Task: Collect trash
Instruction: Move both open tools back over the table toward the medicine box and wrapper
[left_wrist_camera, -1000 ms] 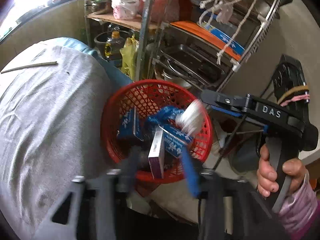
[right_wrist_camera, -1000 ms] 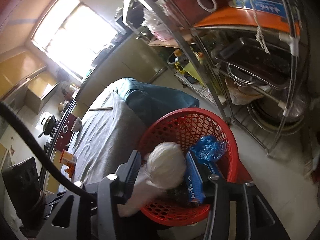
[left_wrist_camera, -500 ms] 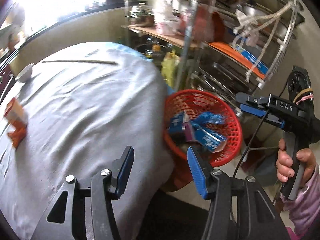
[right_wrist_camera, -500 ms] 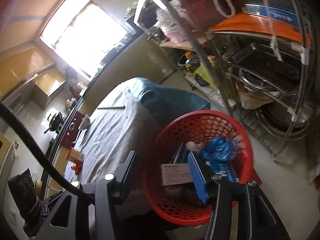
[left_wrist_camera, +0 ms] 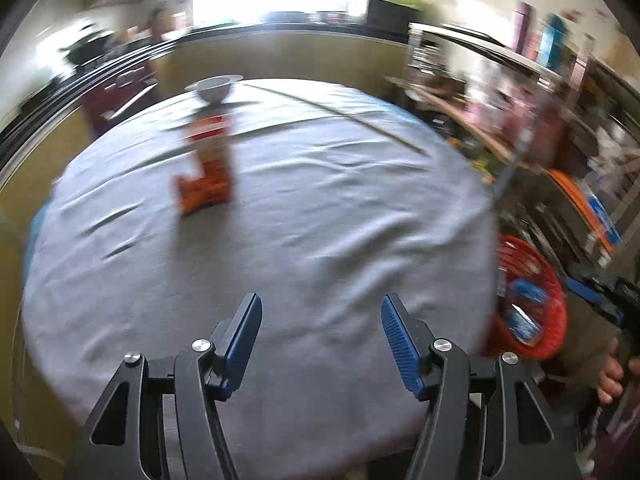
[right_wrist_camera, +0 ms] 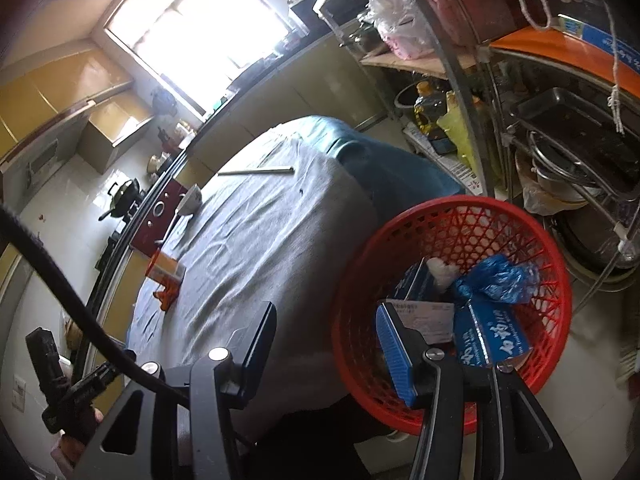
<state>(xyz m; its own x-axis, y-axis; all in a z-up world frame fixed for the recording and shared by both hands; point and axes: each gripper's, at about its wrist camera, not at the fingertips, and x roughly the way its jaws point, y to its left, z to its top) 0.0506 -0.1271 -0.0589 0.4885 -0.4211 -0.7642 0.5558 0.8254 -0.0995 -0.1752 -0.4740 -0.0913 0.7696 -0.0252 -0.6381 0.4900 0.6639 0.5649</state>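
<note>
Two grippers are carried empty: the left gripper (left_wrist_camera: pixel 321 340), fingers opening, is aimed toward the orange carton (left_wrist_camera: pixel 208 168) on the table (left_wrist_camera: pixel 340 208), while the right gripper (right_wrist_camera: pixel 326 346), fingers parted, is held by the red basket (right_wrist_camera: pixel 452 216) of collected trash.

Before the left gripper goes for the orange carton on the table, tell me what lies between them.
Nothing visible. The left gripper, jaws opening and empty, faces the orange carton across bare grey tablecloth. The white bowl and the thin stick lie beyond the carton, off that line. The view is motion-blurred, so small scraps could be missed.
</note>
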